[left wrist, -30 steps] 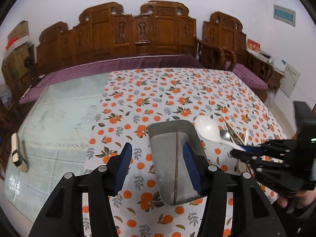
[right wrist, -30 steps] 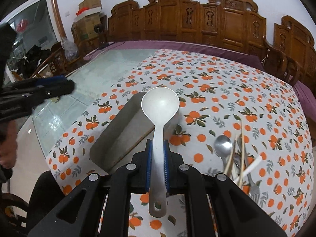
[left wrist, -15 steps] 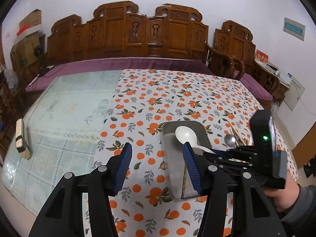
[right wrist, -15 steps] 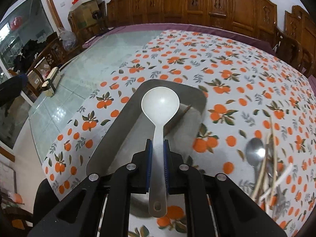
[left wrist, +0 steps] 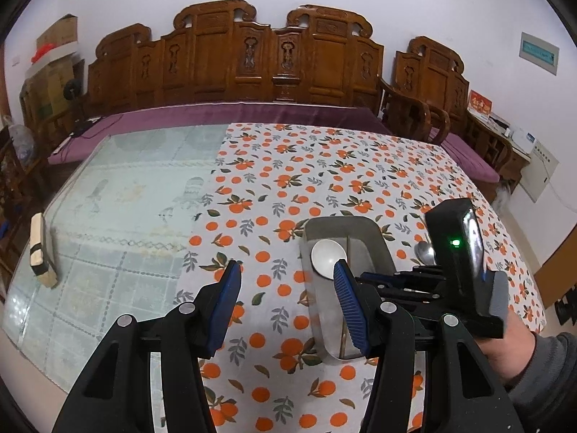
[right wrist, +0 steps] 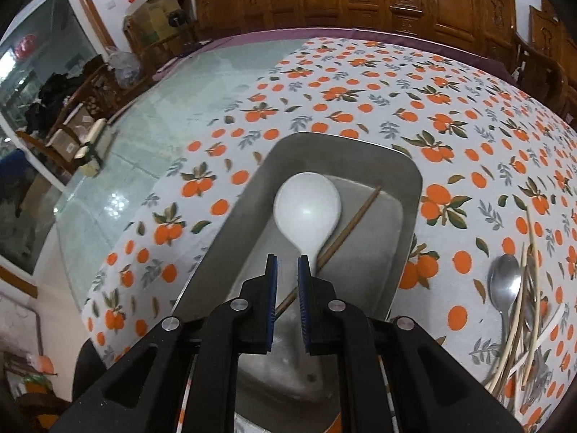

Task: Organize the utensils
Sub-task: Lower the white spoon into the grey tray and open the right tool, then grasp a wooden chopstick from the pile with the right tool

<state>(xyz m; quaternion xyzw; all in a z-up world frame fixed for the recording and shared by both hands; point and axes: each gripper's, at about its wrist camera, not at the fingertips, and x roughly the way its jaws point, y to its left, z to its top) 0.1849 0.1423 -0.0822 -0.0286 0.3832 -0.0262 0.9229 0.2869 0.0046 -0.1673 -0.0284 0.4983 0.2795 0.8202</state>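
Observation:
A white plastic ladle (right wrist: 307,208) lies in the metal tray (right wrist: 409,195), its handle resting across a brown chopstick (right wrist: 355,219). My right gripper (right wrist: 287,264) hovers over the tray's near end with its jaws slightly apart and nothing between them; the ladle's handle passes just beside the right pad. In the left wrist view the ladle (left wrist: 327,258) and tray (left wrist: 378,232) sit behind my wide-open, empty left gripper (left wrist: 286,276), with the right gripper's body (left wrist: 456,263) to its right. A metal spoon (right wrist: 504,285) lies among pale chopsticks (right wrist: 524,310) to the right of the tray.
The table has an orange-print cloth (left wrist: 324,173) on its right part and bare glass (left wrist: 119,209) on its left. A wooden block (left wrist: 40,249) lies near the left edge. Carved wooden chairs (left wrist: 252,57) stand behind the table.
The right gripper lowered the ladle into the tray and opened its jaws, letting it go. The left gripper drew back and rose, staying open.

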